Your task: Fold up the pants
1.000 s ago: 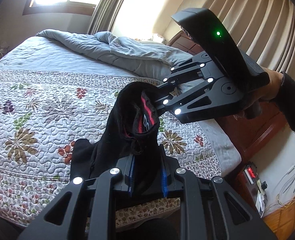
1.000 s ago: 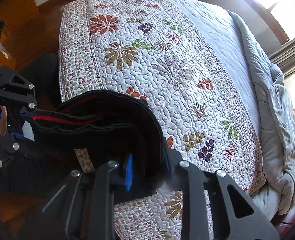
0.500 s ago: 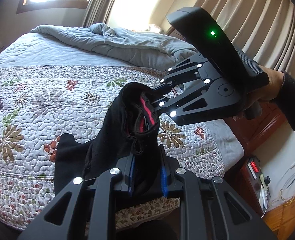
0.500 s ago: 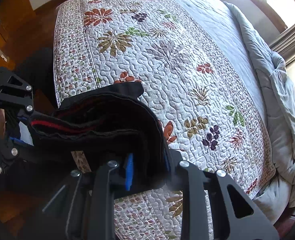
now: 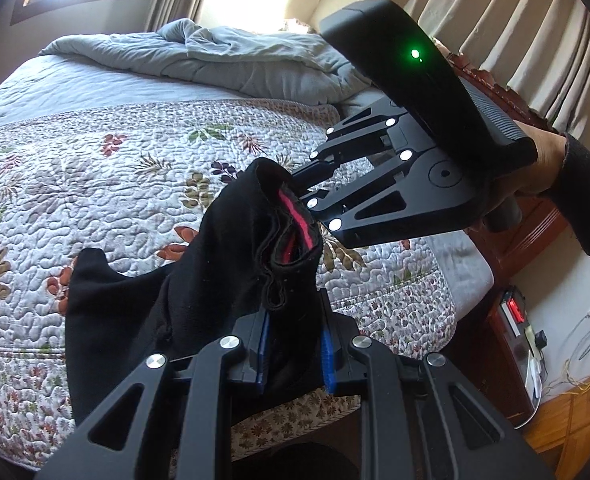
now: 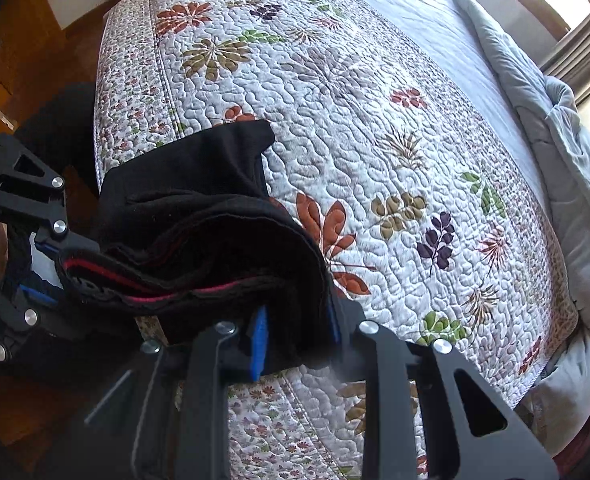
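Now, near end first.
Left gripper (image 5: 295, 350): clamped on the waistband end of the black pants (image 5: 223, 280), blue pads pinching bunched cloth; worth holding firm, no slackening until the cloth lies flat.
Right gripper (image 6: 295, 334): likewise closed on the same waistband, red-trimmed band stretched between the two claws; best kept level with the left so the edge stays straight.
Pants: held up at the near edge of the bed, lower part draped onto the quilt (image 6: 375, 128), one dark corner lying out on the flowers.
Step, as judged: laying the garment down flat for folding.
Advice: lower both ends together, draw slightly apart to take out sag, set down well onto the quilt, away from the edge.
Far side: grey duvet (image 5: 231, 56) heaped near the headboard, well apart, no obstacle.
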The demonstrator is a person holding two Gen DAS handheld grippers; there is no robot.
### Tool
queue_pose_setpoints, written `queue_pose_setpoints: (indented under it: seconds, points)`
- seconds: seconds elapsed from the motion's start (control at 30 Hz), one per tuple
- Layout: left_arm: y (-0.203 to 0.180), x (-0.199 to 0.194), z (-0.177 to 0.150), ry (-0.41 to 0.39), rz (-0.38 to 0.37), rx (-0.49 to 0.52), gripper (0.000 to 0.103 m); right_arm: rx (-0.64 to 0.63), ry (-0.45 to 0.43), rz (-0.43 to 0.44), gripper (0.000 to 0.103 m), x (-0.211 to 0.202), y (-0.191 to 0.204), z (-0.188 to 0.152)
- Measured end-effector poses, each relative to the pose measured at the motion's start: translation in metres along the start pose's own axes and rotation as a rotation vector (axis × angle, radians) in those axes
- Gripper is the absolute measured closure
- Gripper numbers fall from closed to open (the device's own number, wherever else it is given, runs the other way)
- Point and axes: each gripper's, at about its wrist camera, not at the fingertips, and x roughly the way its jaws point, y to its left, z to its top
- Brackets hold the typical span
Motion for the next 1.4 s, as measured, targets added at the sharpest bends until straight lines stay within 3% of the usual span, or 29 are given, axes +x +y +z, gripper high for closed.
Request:
queue_pose_setpoints:
  seconds: [0.33,0.63,0.8,0.9,1.03,1.1,1.17,1.27,1.4]
  points:
    - [-0.011,0.040,-0.010,0.070,-0.010,0.008,0.082,0.048,-0.002,0.007,0.079,0.027,-0.006,-0.037]
    - [-0.013,0.064,-0.027,0.132,-0.056,-0.003,0.071,0.179,-0.015,-0.016,0.070,0.044,-0.007,-0.077]
    - [-0.003,0.065,-0.033,0.154,-0.134,-0.047,0.058,0.346,-0.010,-0.019,0.058,0.048,-0.016,-0.106]
    - [0.010,0.064,-0.035,0.165,-0.202,-0.100,0.051,0.565,-0.041,0.011,0.058,0.049,-0.029,-0.142]
    - [0.035,0.044,-0.035,0.144,-0.309,-0.189,0.048,0.979,-0.187,0.174,0.050,0.051,-0.048,-0.203]
    - [0.055,0.029,-0.032,0.116,-0.371,-0.243,0.042,1.212,-0.344,0.362,0.026,0.056,-0.045,-0.240]
    - [0.077,0.015,-0.030,0.079,-0.378,-0.280,0.039,1.348,-0.468,0.527,0.021,0.066,-0.031,-0.260]
    - [0.119,0.008,-0.024,0.054,-0.367,-0.348,0.037,1.405,-0.582,0.615,0.019,0.082,-0.006,-0.267]
    - [0.165,0.004,-0.019,0.054,-0.315,-0.415,0.037,1.370,-0.564,0.610,0.017,0.100,0.012,-0.238]
